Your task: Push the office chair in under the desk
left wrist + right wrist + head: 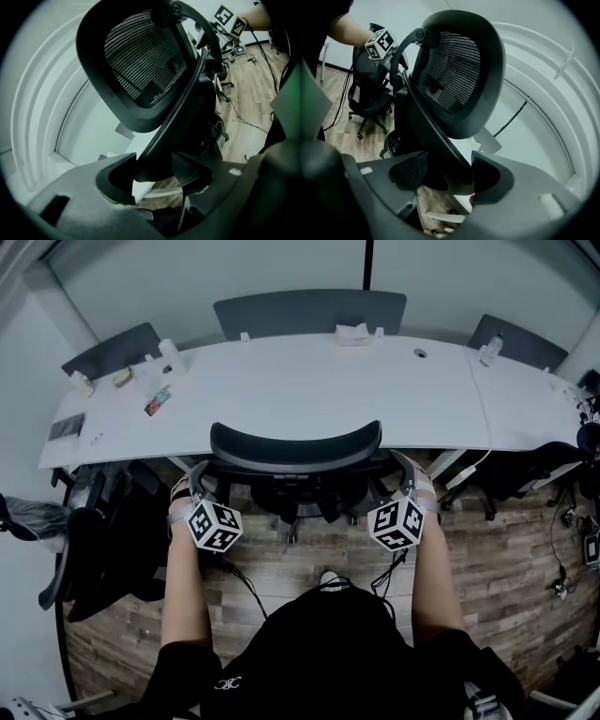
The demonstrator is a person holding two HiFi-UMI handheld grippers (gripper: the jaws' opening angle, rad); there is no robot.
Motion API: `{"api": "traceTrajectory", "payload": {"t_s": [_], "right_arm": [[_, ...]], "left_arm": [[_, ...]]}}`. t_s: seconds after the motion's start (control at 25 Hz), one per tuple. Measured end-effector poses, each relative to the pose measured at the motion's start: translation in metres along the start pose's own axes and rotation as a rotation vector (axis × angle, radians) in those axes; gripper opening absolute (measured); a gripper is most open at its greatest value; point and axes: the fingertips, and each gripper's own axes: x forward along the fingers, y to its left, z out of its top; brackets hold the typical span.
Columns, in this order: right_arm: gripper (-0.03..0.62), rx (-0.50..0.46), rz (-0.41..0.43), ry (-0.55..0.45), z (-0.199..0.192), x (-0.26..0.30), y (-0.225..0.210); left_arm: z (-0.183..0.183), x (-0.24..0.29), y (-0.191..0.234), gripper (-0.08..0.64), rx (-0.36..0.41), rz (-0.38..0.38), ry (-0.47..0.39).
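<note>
Office chair (295, 448) standing with its backrest meeting the white desk (309, 381) edge in head view; only the gripper views showing left gripper (154, 172) and right gripper (449, 174) each clamping the backrest's frame

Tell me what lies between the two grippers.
The office chair: in the head view its backrest spans the stretch from the left gripper to the right gripper, each shut on its frame.
</note>
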Motion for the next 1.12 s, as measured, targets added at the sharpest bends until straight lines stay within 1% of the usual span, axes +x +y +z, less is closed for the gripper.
{"api": "traceTrajectory", "payload": {"t_s": [0.28, 0.68, 0.84, 0.96, 1.12], "right_arm": [[0.293, -0.013, 0.004, -0.017, 0.001, 0.026, -0.018], [0.295, -0.006, 0.01, -0.004, 0.005, 0.051, -0.029], [0.295, -0.004, 0.001, -0.006, 0.005, 0.059, -0.036], [0.296, -0.004, -0.002, -0.002, 0.005, 0.064, -0.039], [0.299, -0.002, -0.01, -0.024, 0.009, 0.064, -0.037]], "left_arm": [[0.01, 0.02, 0.009, 0.239, -0.025, 0.027, 0.007], [0.016, 0.04, 0.02, 0.241, -0.017, 0.01, -0.014], [0.02, 0.048, 0.024, 0.241, -0.027, 0.021, -0.024], [0.022, 0.053, 0.026, 0.241, -0.026, 0.021, -0.017], [0.019, 0.055, 0.029, 0.242, -0.024, 0.014, -0.01]]}}
